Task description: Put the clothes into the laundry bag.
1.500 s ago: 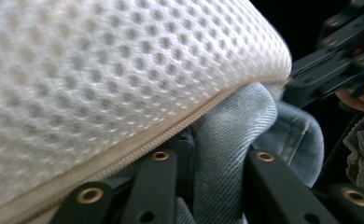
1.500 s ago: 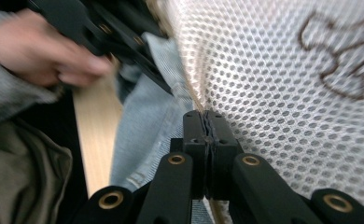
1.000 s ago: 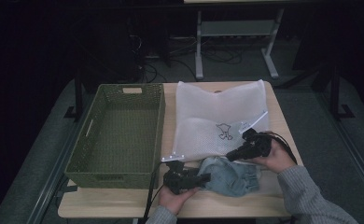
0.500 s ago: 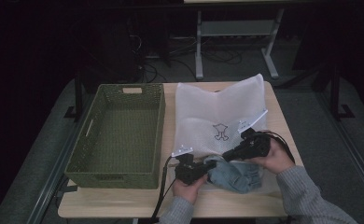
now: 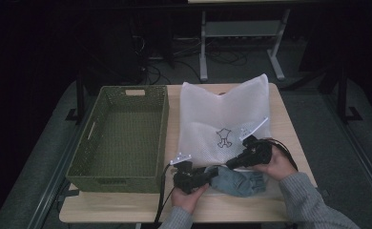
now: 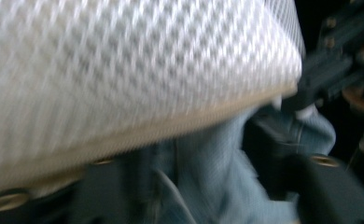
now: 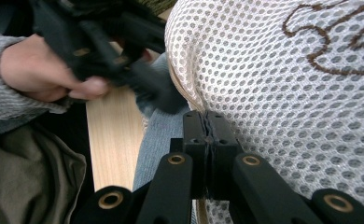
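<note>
Denim (image 5: 241, 180) sits at the table's near edge, partly under the white mesh bag (image 5: 222, 121). My left gripper (image 5: 211, 175) has slid right and its jaws have just reopened around the denim. My right gripper view shows the right gripper (image 7: 209, 126) clamped on the bag's hem.

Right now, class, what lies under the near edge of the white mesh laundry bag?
Under the white mesh laundry bag a blue denim garment pokes out at its near edge, between the left gripper and right gripper. How far the denim reaches inside is hidden by the mesh.
</note>
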